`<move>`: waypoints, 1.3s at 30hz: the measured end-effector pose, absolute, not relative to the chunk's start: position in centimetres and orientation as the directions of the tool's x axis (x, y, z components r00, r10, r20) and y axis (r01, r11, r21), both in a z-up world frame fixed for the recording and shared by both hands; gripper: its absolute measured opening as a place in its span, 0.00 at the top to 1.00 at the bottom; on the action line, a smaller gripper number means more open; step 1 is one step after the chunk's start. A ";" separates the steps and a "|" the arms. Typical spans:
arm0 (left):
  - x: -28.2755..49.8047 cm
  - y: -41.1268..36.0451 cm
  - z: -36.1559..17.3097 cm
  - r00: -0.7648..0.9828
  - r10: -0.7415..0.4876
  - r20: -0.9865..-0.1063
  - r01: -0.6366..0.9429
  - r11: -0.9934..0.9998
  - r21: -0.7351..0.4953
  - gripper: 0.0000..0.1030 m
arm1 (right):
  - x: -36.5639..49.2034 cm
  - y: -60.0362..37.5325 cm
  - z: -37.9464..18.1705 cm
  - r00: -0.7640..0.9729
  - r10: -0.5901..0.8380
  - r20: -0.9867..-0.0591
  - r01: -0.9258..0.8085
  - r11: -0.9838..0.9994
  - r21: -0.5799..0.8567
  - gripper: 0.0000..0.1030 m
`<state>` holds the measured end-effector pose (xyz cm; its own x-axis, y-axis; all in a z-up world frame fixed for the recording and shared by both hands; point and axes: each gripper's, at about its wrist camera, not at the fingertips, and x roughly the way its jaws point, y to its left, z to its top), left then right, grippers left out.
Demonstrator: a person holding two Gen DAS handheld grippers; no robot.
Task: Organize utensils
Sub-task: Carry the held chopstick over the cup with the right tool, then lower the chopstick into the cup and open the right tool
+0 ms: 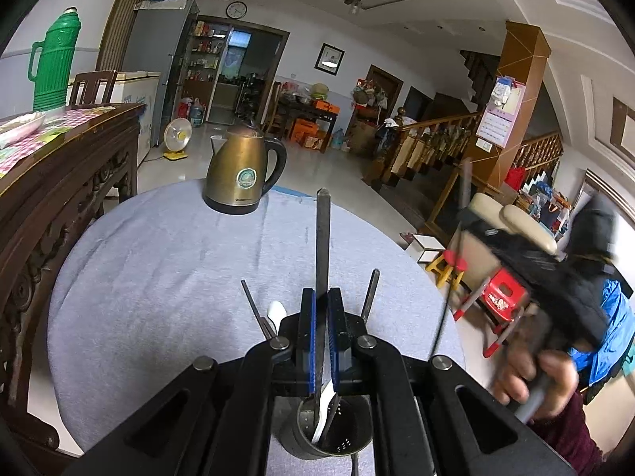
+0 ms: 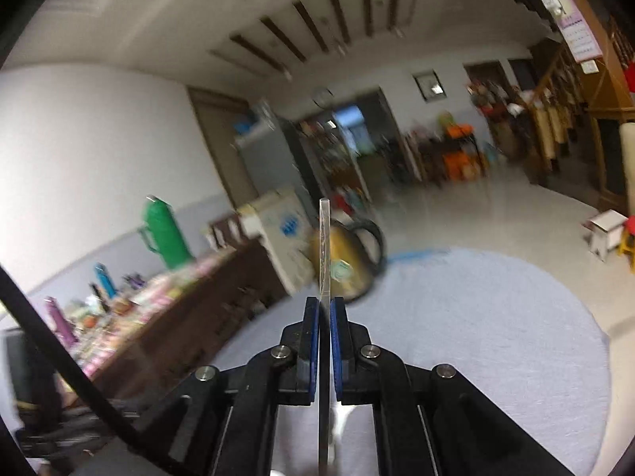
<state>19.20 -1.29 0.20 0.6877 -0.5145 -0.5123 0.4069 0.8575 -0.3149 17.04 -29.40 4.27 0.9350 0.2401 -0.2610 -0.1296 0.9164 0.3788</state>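
Left wrist — left gripper [image 1: 321,297] clamps utensil handle [image 1: 321,238] upright | right gripper [image 2: 325,305] pinches thin utensil [image 2: 324,246], near level

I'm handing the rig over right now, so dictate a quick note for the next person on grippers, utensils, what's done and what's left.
Left gripper: shut on a dark flat utensil, right above the utensil holder.
Right gripper: shut on a thin metal utensil, raised over the table.
Done: white spoon already in the holder.
Left: drop both held pieces in; two more handles and a white spoon show behind the left gripper.
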 end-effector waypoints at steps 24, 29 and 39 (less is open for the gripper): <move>18.7 -0.9 -2.9 0.647 -0.468 -0.602 0.353 0.883 -0.308 0.95 | 12.7 -21.6 -2.4 0.967 0.157 -0.199 -0.109 0.966 0.233 0.93; 18.7 -0.7 -3.3 0.647 -0.429 -0.631 0.330 0.903 -0.275 0.92 | 12.1 -21.7 -3.4 0.947 0.168 -0.274 -0.113 0.972 0.204 0.65; 18.2 1.2 -3.2 0.668 -0.388 -0.634 0.279 0.921 -0.271 0.58 | 9.2 -26.2 -2.8 0.961 0.073 -0.268 -0.010 0.973 0.229 0.39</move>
